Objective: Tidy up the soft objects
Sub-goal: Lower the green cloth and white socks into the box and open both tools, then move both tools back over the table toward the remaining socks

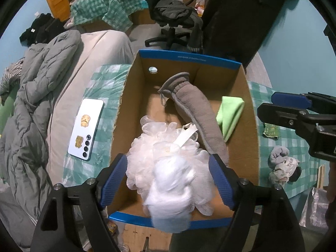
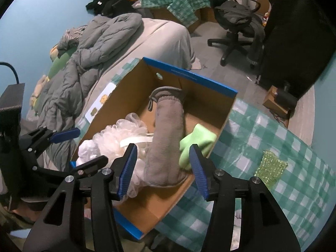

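A cardboard box (image 1: 250, 113) with blue rims stands on the checked cloth. In it lie a white mesh bath pouf (image 1: 163, 147), a grey fleece roll (image 1: 195, 109) and a green cloth (image 1: 231, 113). My left gripper (image 1: 168, 176) is open over the box's near end; a blurred white fluffy wad (image 1: 172, 193) is between its fingers, seemingly loose. My right gripper (image 2: 163, 168) is open and empty above the box's near right corner (image 2: 189, 180), over the grey roll (image 2: 168, 130) and green cloth (image 2: 197, 142).
A white phone (image 1: 86, 130) lies left of the box. Right of the box on the checked cloth lie a rolled sock bundle (image 1: 283, 163) and a green glittery scrubber (image 2: 271, 168). A grey duvet (image 1: 31, 109) covers the bed at left. An office chair (image 2: 237, 27) stands beyond.
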{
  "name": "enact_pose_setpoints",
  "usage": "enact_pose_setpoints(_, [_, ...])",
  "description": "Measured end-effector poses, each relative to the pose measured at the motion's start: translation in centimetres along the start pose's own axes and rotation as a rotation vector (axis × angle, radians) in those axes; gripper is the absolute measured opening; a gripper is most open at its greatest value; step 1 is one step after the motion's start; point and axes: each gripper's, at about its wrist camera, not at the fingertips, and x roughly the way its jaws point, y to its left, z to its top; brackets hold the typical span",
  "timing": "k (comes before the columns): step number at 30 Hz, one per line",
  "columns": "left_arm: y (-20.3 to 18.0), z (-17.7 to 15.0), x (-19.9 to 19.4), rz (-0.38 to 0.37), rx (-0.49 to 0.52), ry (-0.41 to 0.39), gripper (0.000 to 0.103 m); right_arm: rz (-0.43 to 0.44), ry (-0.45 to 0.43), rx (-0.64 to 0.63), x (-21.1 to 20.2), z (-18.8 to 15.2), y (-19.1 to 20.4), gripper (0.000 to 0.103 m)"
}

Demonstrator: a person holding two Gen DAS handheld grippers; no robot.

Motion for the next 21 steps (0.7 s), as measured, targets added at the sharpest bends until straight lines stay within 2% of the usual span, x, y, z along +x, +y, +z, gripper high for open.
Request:
enact_pose_setpoints(10, [-1.7,0.2,-1.0,-0.025,0.013,-0.006,0.081,-0.032,-0.014,0.032,-2.1,-0.9,-1.9,0.062])
enact_pose_setpoints(21, [-5.2,0.4,-2.4,-0.048,0.059,-0.026,0.081,-0.074,-0.012,0.076,-4.5,-3.0,-4.3,0.063])
